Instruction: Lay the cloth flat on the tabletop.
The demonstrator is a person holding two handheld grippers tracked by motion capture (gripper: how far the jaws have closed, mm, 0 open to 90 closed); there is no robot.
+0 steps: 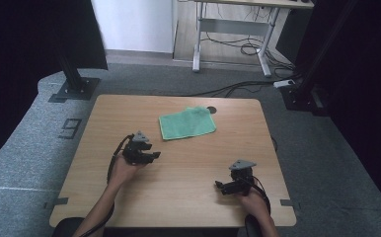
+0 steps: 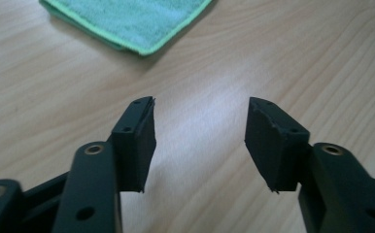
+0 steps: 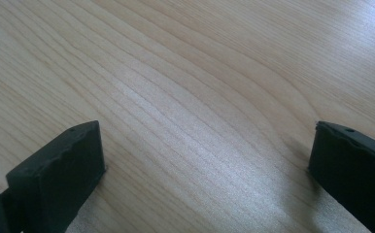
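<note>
A folded green cloth lies flat on the wooden table toward its far middle. In the left gripper view the cloth sits at the top, a short way beyond the jaws. My left gripper hovers at the table's left, pointing right, near the cloth's near left corner; it is open with only bare wood between the pads. My right gripper rests low at the table's near right, pointing left. Its jaws stand wide open over bare wood.
A small dark round hole sits in the table just behind the cloth. Black frame posts stand on the grey floor at both far corners. A desk frame with cables stands farther back.
</note>
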